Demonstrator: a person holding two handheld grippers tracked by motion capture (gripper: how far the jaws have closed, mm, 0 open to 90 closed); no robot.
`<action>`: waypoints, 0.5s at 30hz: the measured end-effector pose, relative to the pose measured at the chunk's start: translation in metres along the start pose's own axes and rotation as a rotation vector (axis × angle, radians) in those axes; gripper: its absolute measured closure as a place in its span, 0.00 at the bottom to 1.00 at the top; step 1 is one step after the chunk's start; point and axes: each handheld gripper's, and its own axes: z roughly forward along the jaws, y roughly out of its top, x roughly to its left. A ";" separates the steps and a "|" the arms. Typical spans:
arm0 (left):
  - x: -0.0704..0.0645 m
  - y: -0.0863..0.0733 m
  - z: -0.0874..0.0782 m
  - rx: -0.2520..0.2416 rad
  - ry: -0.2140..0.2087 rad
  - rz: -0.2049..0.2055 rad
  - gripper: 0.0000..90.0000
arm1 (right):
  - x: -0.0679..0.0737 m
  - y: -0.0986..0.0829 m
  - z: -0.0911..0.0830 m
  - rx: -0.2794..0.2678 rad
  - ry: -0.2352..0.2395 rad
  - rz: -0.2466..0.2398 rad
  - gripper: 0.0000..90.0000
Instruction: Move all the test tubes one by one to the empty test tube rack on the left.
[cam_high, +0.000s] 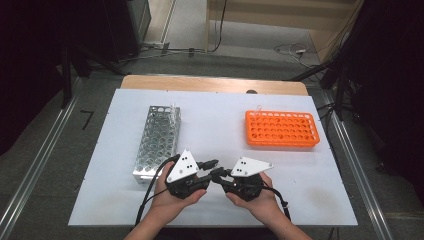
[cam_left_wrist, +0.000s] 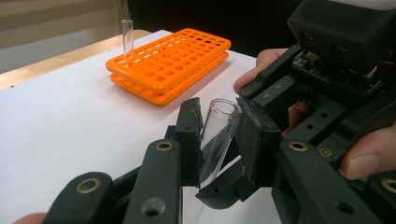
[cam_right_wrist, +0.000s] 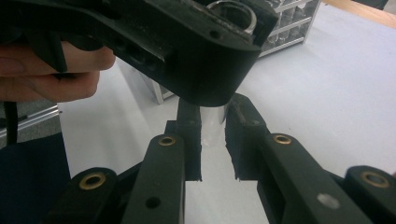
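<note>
Mid-handover above the bench (cam_high: 300, 200): our left gripper (cam_left_wrist: 217, 140) clamps the glass tube (cam_left_wrist: 215, 140), while our right gripper (cam_right_wrist: 212, 128) brackets its lower end; we cannot tell if it has closed. Next, we judge: secure the right grip, release left. The orange rack (cam_high: 281, 129) holds one tube (cam_left_wrist: 127, 39); the metal rack's (cam_high: 156, 142) contents are unclear.

I see a clear, shiny glass test tube (cam_left_wrist: 217, 137) between matt black plastic jaw pads that look rough. The far right rack (cam_high: 281, 128) is smooth orange plastic, and the left rack (cam_high: 157, 141) is shiny silver metal. The table top (cam_high: 215, 127) looks like flat white paper, with pale wood (cam_high: 212, 83) at the far edge.
</note>
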 end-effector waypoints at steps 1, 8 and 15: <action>0.000 0.000 0.000 0.000 0.003 0.001 0.80 | 0.000 0.000 0.000 0.001 0.002 0.002 0.83; -0.001 -0.001 0.001 0.011 0.021 0.016 0.81 | -0.001 0.000 0.001 0.009 0.003 0.004 0.83; -0.002 -0.001 -0.001 0.003 0.055 0.037 0.84 | 0.000 0.000 0.000 0.009 0.004 0.009 0.83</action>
